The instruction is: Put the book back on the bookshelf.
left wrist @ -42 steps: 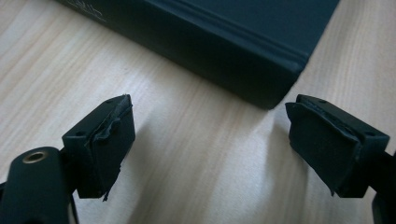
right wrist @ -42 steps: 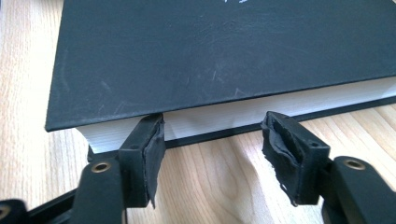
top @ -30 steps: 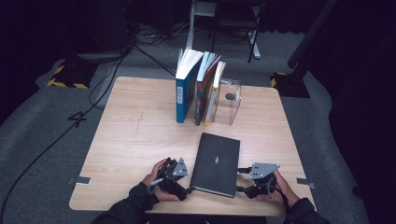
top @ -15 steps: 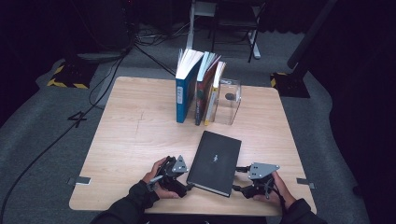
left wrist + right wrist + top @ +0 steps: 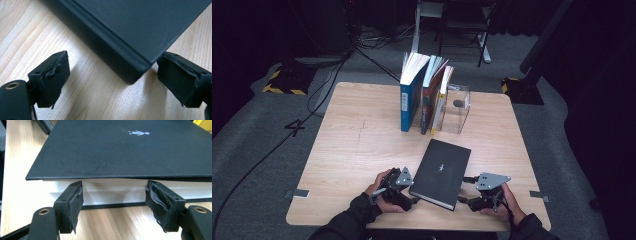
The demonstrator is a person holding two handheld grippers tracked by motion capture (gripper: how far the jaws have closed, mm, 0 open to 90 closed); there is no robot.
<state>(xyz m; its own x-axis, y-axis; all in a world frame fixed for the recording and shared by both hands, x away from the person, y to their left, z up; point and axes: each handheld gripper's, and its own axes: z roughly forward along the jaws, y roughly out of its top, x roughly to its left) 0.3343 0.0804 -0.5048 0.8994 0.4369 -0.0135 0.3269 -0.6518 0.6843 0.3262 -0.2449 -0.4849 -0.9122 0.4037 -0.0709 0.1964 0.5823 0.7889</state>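
Both tools open, left tool (image 5: 412, 200) at the spine corner and right tool (image 5: 464, 201) at the page edge of the flat black hardcover book (image 5: 442, 172) on the light wooden desk (image 5: 357, 145), probably bracketing it to lift.

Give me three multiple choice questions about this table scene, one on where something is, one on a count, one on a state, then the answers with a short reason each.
1. Where is the black book?
A. flat between the two grippers
B. upright in the row
C. on the floor

2. How many books stand upright?
A. one
B. three
C. six

3. How is the left gripper?
A. shut on the book
B. open at the book's corner
C. lifted far away

Answers:
1 A, it lies on the table with the left gripper at one side and the right gripper at the other.
2 B, three spines show beside the clear box.
3 B, its jaws stand apart around the corner.
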